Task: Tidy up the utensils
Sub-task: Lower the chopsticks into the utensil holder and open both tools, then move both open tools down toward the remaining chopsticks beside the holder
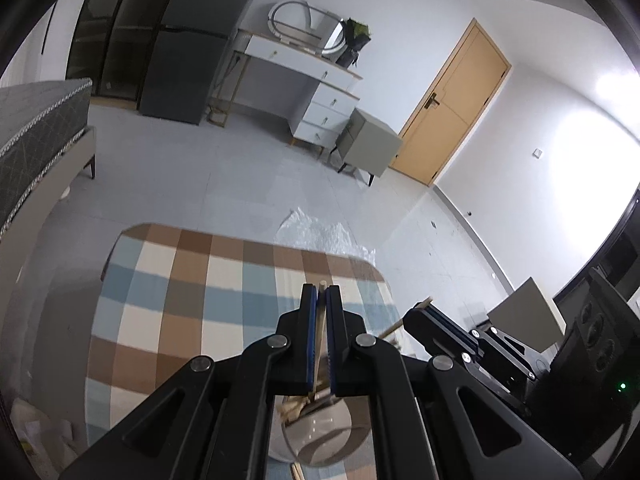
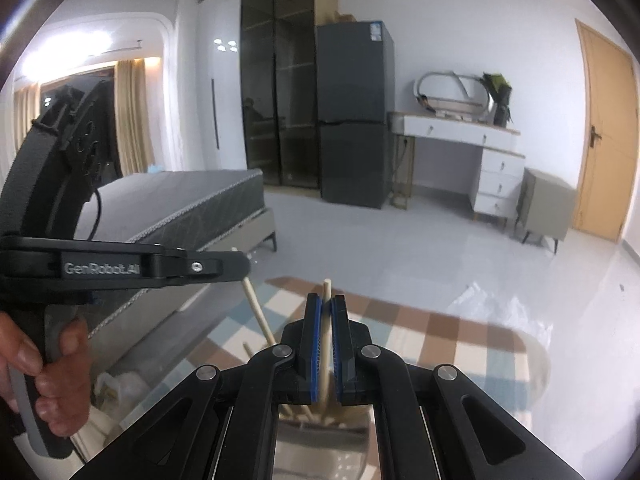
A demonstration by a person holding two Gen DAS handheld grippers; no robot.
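Note:
My left gripper [image 1: 321, 289] is shut on a wooden utensil handle [image 1: 320, 344] that runs down into a grey cup [image 1: 320, 436] below the jaws. My right gripper [image 2: 326, 299] is shut on another wooden handle [image 2: 325, 344], which also stands in the grey cup [image 2: 320, 440]. The right gripper shows in the left wrist view [image 1: 424, 312] close to the right, its handle tip sticking out. The left gripper shows in the right wrist view [image 2: 236, 266] at left, with its wooden handle [image 2: 258, 312] slanting down to the cup. Several more wooden pieces stand in the cup.
The cup stands on a round table with a checked cloth [image 1: 192, 280]. Clear plastic film [image 1: 320, 232] lies on the floor beyond it. A bed [image 2: 180, 208] is to the left, a fridge [image 2: 354, 120], a white dresser [image 2: 480, 152] and a door [image 2: 604, 140] further off.

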